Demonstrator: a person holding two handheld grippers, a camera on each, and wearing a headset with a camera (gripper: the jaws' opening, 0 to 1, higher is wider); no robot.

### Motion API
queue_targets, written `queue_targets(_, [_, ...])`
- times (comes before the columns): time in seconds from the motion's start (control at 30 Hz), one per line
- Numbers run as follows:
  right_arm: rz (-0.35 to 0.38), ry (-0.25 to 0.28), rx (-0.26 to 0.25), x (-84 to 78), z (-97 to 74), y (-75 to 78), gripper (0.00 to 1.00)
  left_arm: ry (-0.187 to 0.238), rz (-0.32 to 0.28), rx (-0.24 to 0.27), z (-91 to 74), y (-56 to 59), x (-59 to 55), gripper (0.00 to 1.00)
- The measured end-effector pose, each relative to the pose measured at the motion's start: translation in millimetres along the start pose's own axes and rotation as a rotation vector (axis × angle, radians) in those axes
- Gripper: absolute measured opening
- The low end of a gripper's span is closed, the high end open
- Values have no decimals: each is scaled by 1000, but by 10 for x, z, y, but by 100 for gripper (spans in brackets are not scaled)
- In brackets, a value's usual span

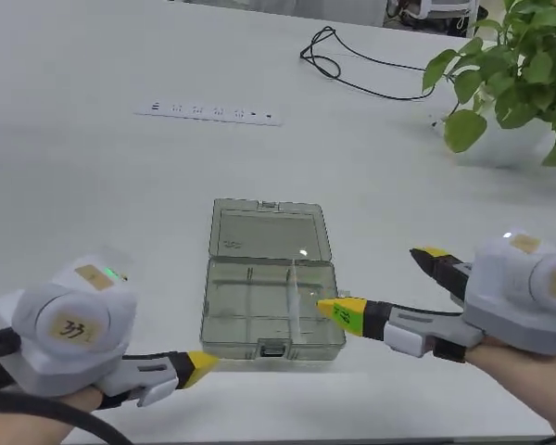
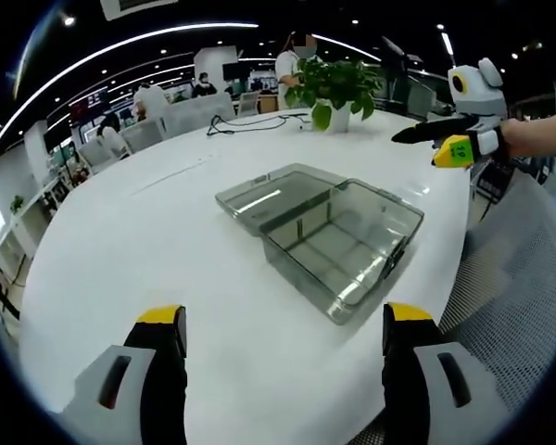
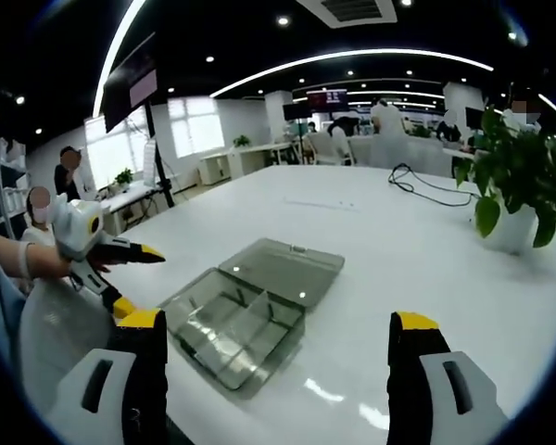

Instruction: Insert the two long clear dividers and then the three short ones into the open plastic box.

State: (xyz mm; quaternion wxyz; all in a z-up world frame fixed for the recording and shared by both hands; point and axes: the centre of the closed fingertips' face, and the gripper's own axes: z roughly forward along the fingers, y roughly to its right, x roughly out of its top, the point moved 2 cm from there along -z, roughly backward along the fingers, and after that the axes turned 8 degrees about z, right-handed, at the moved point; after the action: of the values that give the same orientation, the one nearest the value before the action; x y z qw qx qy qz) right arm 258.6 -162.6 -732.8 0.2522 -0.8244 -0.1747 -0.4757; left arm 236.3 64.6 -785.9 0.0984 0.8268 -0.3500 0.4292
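The smoky clear plastic box (image 1: 224,336) lies open on the white table, its lid (image 1: 269,232) folded flat away from me. A clear divider (image 1: 293,298) stands upright inside the tray, and fainter cross pieces show beside it. My left gripper (image 2: 284,320) hovers open and empty just short of the box (image 2: 338,243), off its near left corner. To the right of the box (image 3: 232,326), my right gripper (image 1: 382,281) is spread wide with nothing between its jaws. Its lower yellow tip hangs over the tray's right edge. The right gripper (image 3: 278,321) looks at the box from that side.
A white power strip (image 1: 208,112) lies further back on the table. A black cable (image 1: 352,67) loops at the back right beside a potted plant (image 1: 514,74). People and desks fill the office behind.
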Motion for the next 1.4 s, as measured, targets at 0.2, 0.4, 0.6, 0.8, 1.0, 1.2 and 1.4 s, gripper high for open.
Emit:
queue_targets(0.2, [-22,25,-9,-44,-70,-5,100,-25,-41,21,-51,-140,-64,89])
queue_targets(0.4, [-42,18,-8,-126,-102,-11,100,-99,-119,59,-127,-444,-240,87])
queue_targets(0.6, [-73,15,1,-148,-152,-25,100,-192,-127,84,-170,-761,-407,86])
queue_targets(0.8, [-64,11,-3,-199,-217,3,100,-276,-100,89,-143,-947,-528,79])
queue_targets(1.0, [-52,16,-13,-211,-242,19,100,-335,-39,76,-96,-1020,-586,74])
queue_targets(1.2, [-45,24,-17,-201,-240,23,100,-373,-14,61,-37,-1105,-610,65])
queue_targets(1.4, [-45,12,-12,-229,-235,11,100,-412,-16,37,3,-1138,-634,53])
